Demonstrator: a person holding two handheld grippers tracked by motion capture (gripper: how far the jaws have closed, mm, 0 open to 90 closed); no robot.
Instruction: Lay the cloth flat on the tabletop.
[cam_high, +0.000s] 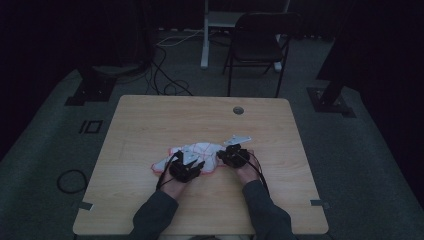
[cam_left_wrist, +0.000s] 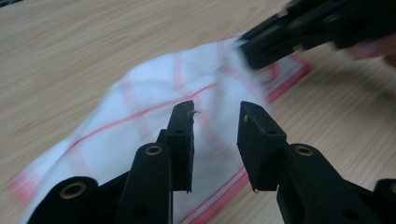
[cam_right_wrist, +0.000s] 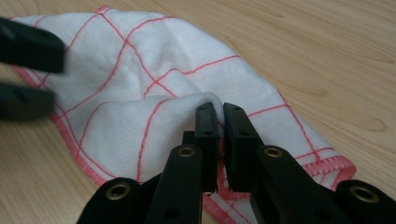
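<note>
Right hand-held gripper (cam_right_wrist: 220, 109) pinching cloth (cam_right_wrist: 140, 70) fold | left hand-held gripper (cam_left_wrist: 217, 112) wide, over cloth

A light wooden bench (cam_high: 150, 120) with a small round grommet (cam_high: 238, 110) is seen. Behind it, a black folding chair (cam_high: 257, 42), black floor cables (cam_high: 165, 75) and a white stand (cam_high: 206, 35) are placed.

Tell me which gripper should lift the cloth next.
Probably the right gripper: its jaws are already pinched on a fold of the cloth. The left gripper is open above it, gripping nothing.
</note>
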